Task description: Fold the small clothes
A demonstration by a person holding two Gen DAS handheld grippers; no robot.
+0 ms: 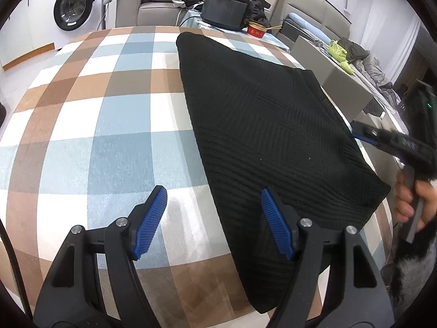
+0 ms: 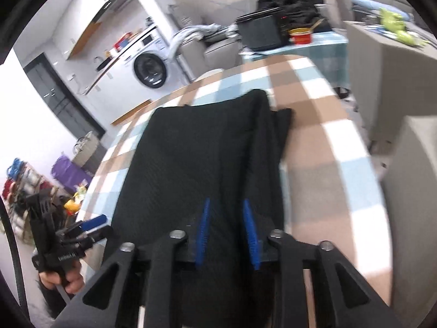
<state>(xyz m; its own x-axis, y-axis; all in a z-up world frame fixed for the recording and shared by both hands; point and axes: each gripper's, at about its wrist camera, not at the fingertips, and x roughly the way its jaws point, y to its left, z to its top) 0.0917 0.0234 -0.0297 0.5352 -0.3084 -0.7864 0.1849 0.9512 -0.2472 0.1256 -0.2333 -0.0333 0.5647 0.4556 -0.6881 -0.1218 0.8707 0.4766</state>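
The jaws of the left gripper (image 1: 213, 218) are spread wide and nothing is held between them; one blue pad is poised over the checked cloth (image 1: 109, 125), the other over the near edge of the black knitted garment (image 1: 267, 125). The gripper is aimed forward and down across the bench. The jaws of the right gripper (image 2: 228, 229) are narrowed, with a small gap left, right above the garment's near end; whether fabric is pinched cannot be told. The garment is laid flat lengthwise, folded, on the right half of the bench. A washing machine (image 1: 73, 8) is seen beyond.
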